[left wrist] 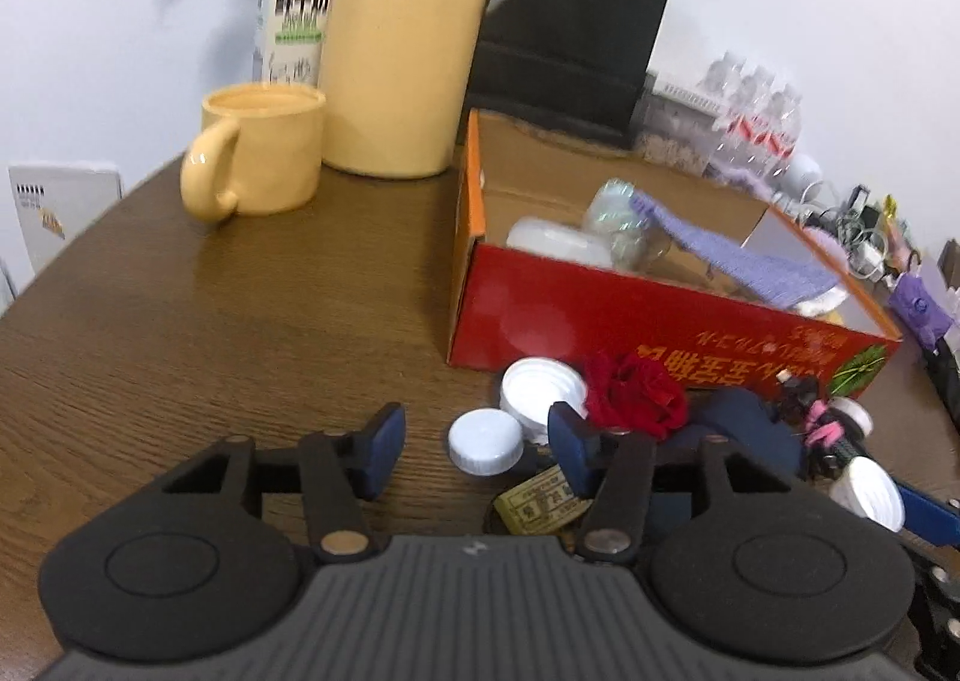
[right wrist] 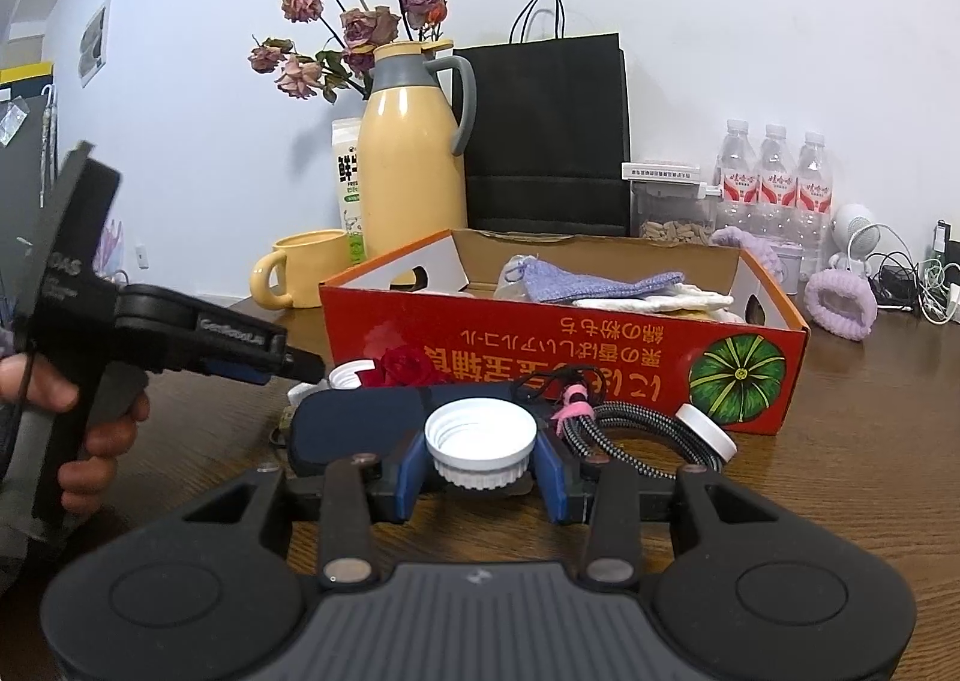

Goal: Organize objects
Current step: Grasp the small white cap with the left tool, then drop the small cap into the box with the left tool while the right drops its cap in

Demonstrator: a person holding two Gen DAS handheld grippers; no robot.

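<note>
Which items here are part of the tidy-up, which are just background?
Job: red box, white cap in right gripper, loose caps, red rose, braided cable.
Background: yellow jug, mug, black bag, water bottles.

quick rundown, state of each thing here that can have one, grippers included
left gripper: open, nothing between its pads
right gripper: shut on white lid, lid's open side up
red box: open top, cloths inside
yellow mug: upright
yellow flask: upright, holds dried flowers
black paper bag: standing
</note>
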